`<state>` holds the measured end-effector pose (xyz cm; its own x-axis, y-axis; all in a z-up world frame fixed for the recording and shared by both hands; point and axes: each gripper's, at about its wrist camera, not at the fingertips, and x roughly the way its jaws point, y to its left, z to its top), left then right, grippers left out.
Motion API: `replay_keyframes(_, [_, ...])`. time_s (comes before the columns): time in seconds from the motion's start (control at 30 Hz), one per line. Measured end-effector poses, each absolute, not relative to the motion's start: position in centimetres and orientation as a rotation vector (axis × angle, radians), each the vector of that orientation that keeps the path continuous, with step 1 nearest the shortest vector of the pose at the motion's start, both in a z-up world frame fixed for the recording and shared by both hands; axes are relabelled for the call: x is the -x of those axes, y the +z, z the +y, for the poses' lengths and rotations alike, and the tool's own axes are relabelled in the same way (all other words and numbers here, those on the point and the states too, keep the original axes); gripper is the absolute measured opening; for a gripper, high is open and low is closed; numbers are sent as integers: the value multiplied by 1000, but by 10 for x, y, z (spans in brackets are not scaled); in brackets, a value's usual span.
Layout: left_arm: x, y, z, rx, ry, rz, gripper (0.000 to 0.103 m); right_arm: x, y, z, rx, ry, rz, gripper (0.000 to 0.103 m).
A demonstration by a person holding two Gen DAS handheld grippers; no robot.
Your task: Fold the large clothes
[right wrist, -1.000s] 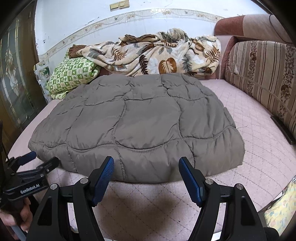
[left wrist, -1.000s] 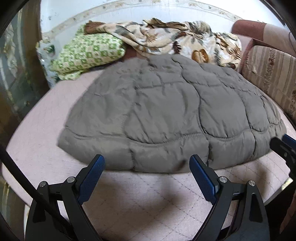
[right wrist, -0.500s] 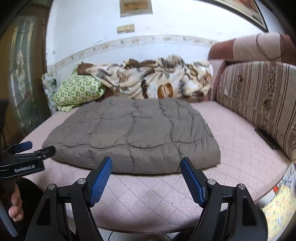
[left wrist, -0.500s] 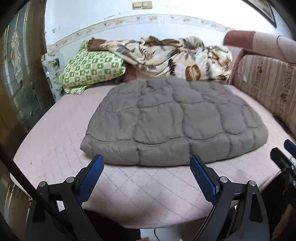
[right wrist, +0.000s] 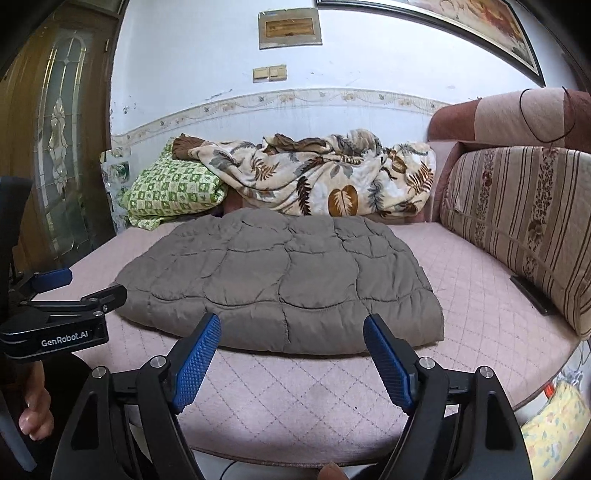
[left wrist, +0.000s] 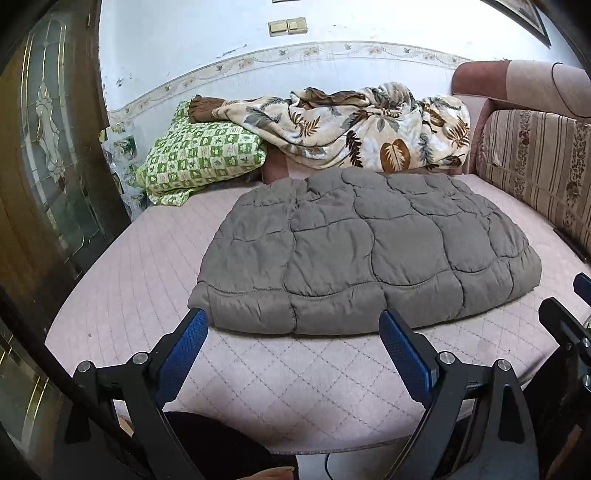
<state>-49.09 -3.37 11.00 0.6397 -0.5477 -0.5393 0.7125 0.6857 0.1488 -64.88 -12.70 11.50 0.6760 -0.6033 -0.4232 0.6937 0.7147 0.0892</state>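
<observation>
Quilt point(left wrist: 369, 251) rear edge behind bulge

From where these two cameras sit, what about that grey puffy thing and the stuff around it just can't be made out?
- Grey quilted garment: both views show only its folded top; sleeves, zip and underside are tucked out of sight.
- Dark flat object by the striped cushion: too small to identify; cut off in the left view.
- Leaf-print blanket: hides whatever lies beneath.
- Wall plaque: lettering too small.
- Left gripper and right gripper, both open: handles cut off below.
</observation>
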Motion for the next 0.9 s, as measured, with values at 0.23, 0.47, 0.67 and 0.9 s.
replay_keyframes(0.23, [488, 102, -38, -390, -724, 502, 93, 648, 108, -126, -256, -741, 406, 83])
replay_keyframes(0.47, [489, 99, -39, -395, -716, 506, 93, 647, 106, -127, -252, -740, 413, 83])
replay_keyframes(0.67, [488, 96, -41, -405, -717, 514, 93, 646, 105, -126, -255, -738, 417, 83])
replay_keyframes(0.9, [486, 92, -42, -413, -711, 522, 93, 648, 103, -127, -260, -736, 423, 83])
